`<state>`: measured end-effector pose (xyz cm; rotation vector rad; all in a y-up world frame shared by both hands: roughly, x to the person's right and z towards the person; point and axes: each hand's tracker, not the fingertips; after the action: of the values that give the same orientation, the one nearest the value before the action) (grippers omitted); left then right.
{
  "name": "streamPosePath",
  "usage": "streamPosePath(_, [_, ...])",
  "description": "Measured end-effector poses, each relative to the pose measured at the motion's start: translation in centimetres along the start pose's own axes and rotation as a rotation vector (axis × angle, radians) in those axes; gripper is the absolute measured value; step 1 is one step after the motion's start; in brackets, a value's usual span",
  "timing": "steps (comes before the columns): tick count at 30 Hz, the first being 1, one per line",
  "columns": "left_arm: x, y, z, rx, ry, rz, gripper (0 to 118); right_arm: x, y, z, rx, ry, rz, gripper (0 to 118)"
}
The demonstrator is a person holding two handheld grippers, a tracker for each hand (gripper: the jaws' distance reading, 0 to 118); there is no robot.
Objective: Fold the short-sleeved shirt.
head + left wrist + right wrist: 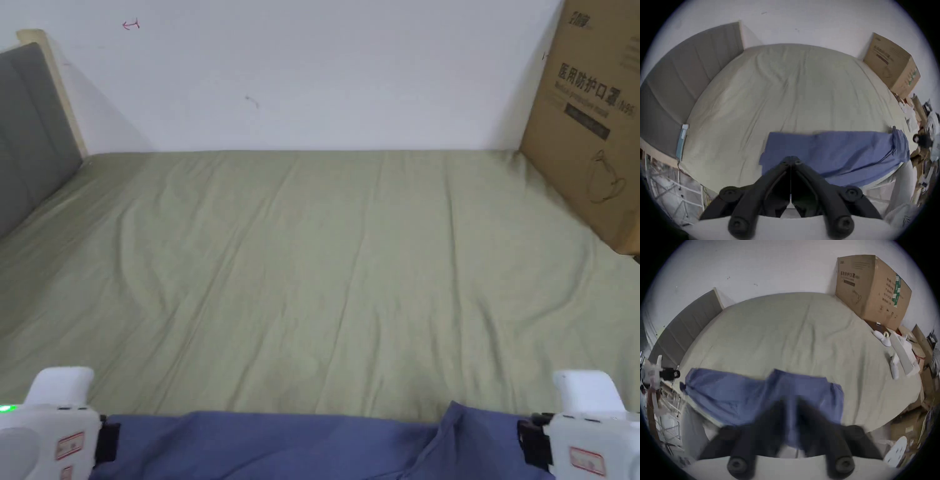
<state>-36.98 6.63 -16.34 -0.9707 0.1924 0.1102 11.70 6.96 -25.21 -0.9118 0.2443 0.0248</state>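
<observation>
The blue shirt (pixel 300 447) lies spread along the near edge of the bed (pixel 325 262). The left tongs (pixel 791 158) are pressed together over its left end. The right tongs (pixel 791 402) are blurred, with shirt cloth between their jaws; their grip cannot be told.

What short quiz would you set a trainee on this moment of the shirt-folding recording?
1. True or false: the blue shirt lies at the far side of the bed, against the wall.
2. What stands at the bed's far right corner? A) cardboard box B) lamp C) chair
3. Fill in: the jaws of the left tongs are ____ at the shirt's edge.

Key: 1 false (it lies along the near edge); 2 A; 3 shut.
</observation>
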Motion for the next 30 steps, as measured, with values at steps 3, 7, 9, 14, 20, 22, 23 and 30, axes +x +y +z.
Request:
streamPosePath(3, [0.3, -0.2, -0.7, -0.011, -0.037, -0.010, 0, -3.4, 0.2, -1.0, 0.034, 0.022, -0.012, 0])
streamPosePath(7, [-1.2, -0.7, -0.6, 0.003, -0.102, 0.071, 0, -7.5, 0.8, -2.8, 0.035, 0.095, -0.009, 0])
streamPosePath(9, [-3.0, -0.9, -0.8, -0.011, -0.116, 0.121, 23, -9.2, 1.4, -3.4, 0.017, 0.121, 0.007, 0])
streamPosePath(14, [-8.4, -2.5, -1.3, -0.021, -0.177, 0.291, 118, -12.8, 1.8, -4.4, -0.008, 0.176, 0.075, 0])
streamPosePath(20, [-11.1, -5.7, -5.2, -0.074, -0.343, 0.523, 118, -15.9, 1.7, -6.1, -0.084, 0.241, 0.082, 0])
streamPosePath(22, [-11.7, -7.2, -7.3, -0.122, -0.443, 0.600, 118, -16.9, 1.7, -6.4, -0.098, 0.244, 0.108, 0])
streamPosePath(23, [-11.7, -7.6, -8.2, -0.139, -0.505, 0.657, 118, -17.5, 1.7, -6.5, -0.100, 0.243, 0.126, 0])
streamPosePath(30, [-13.6, -8.5, -8.3, -0.044, -0.422, 0.748, 6, -18.8, 1.7, -6.7, -0.134, 0.251, 0.156, 0])
